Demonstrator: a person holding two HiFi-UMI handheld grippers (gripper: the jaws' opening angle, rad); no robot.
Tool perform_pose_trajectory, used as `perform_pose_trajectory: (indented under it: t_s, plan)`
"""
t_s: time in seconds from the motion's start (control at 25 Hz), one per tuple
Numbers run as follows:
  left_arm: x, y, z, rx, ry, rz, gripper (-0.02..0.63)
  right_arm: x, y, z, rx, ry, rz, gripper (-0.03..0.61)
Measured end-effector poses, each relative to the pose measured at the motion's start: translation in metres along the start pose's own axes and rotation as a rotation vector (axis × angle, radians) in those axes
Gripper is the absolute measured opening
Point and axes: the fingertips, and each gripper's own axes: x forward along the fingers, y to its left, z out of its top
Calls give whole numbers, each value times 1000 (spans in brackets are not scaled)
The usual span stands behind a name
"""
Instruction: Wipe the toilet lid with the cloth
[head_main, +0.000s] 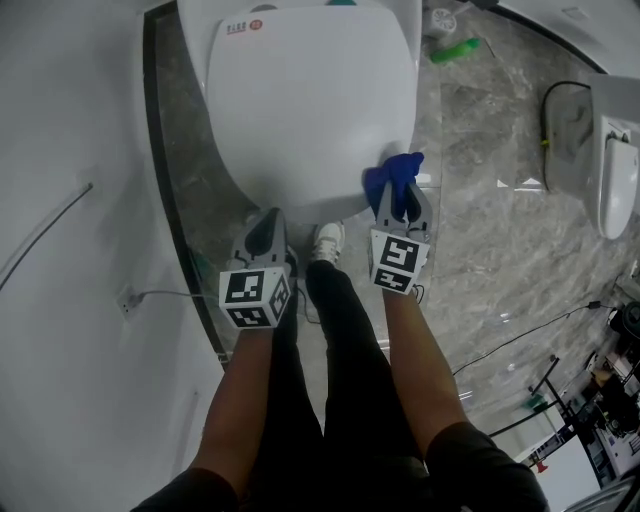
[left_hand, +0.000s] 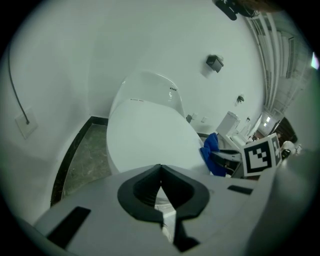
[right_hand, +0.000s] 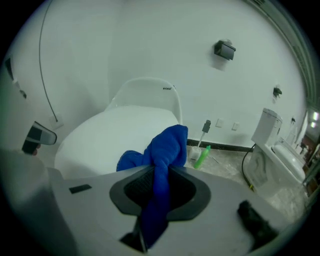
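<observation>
The blue cloth is bunched up and pinched in the right tongs, and its loose end sits at the front right edge of the closed white toilet lid. The left tongs are pressed together on nothing, near the lid's front left edge. A green bottle lies on the marble floor beside the toilet. A second toilet stands well apart.

A bathroom, shown by a white toilet, a second toilet and marble floor tiles.
</observation>
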Motion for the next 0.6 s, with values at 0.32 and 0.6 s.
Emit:
perform_pose_trajectory:
  t_s: [0.32,0.6]
  plan:
    - [-4,2,1,7,-6,9,11,4,-17,-1,21,42,-38,66]
    - [-25,17,9,87,-24,69,11,-43,69,46,-52,-93,143,67]
